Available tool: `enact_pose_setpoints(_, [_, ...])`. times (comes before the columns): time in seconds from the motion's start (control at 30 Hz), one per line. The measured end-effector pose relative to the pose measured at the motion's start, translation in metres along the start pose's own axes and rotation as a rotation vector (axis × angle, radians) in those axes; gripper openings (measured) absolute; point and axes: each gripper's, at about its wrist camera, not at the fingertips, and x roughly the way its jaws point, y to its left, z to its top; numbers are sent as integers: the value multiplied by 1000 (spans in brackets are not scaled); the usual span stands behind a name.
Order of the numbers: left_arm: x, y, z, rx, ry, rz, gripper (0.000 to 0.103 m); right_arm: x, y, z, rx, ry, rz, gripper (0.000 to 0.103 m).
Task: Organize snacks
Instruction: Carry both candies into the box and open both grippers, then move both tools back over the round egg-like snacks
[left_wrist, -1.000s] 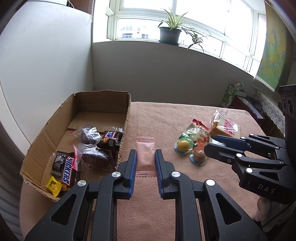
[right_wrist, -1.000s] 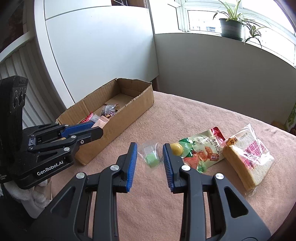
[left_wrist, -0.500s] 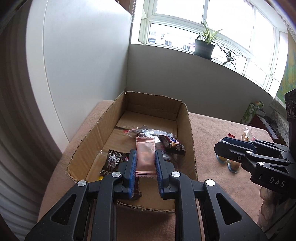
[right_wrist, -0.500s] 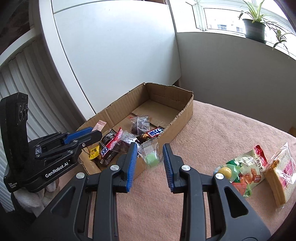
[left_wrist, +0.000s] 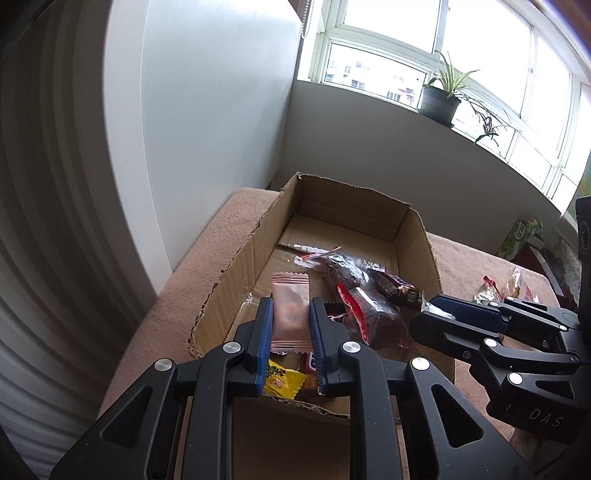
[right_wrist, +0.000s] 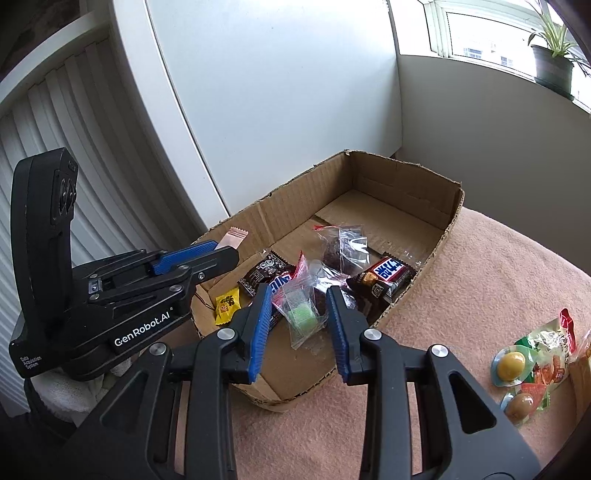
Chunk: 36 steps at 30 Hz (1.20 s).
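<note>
An open cardboard box (left_wrist: 240, 273) stands on the pink-clothed table with several snacks inside. My left gripper (left_wrist: 291, 306) is shut on a pink wrapped packet (left_wrist: 290, 314), held upright over the box's near end. In the right wrist view the same left gripper (right_wrist: 221, 253) reaches in from the left, and the pink packet's tip (right_wrist: 234, 236) sticks out past it. My right gripper (right_wrist: 297, 295) hovers over the box's (right_wrist: 295, 192) near right corner. Its jaws are opening, and a clear packet with a green candy (right_wrist: 301, 317) hangs tilted and loose between them.
In the box lie a Snickers bar (right_wrist: 384, 277), a yellow candy (right_wrist: 227, 304) and dark wrapped cakes (left_wrist: 373, 317). Two jelly cups (right_wrist: 511, 363) and a green snack bag (right_wrist: 550, 354) lie on the cloth to the right. A white wall panel stands close behind the box.
Both grippers have carried their packets leftward from the open cloth to above the box. The right jaws have spread a little, and the green candy packet now sits tilted and loose.
</note>
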Motion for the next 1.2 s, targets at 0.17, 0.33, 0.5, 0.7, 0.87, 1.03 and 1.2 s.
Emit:
enact_pose_setpoints(0.17, [1, 5, 1, -16, -1, 8, 19, 1, -6, -2, 0, -4, -26, 51])
enact_pose_setpoints(0.33, [-1, 5, 1, -17, -5, 0, 29, -4, -13, -2, 8, -25, -37, 70])
enact_pose_setpoints(0.5, [-2, 3, 1, -14, -11, -3, 31, -15, -17, -3, -1, -36, -59, 76])
enact_pose_setpoints(0.7, [-5, -3, 1, -12, -24, -12, 46, -25, -27, -8, -5, -50, -100, 89])
enact_pose_setpoints(0.87, [-6, -11, 1, -1, -26, -26, 55, -38, -47, -15, 10, -48, -142, 90])
enact_pose_setpoints(1.03, [-9, -24, 1, 18, -37, -45, 57, -57, -75, -24, 58, -58, -185, 90])
enact_pose_setpoints(1.2, [-13, -43, 2, 38, -48, -70, 57, -77, -111, -35, 154, -69, -197, 90])
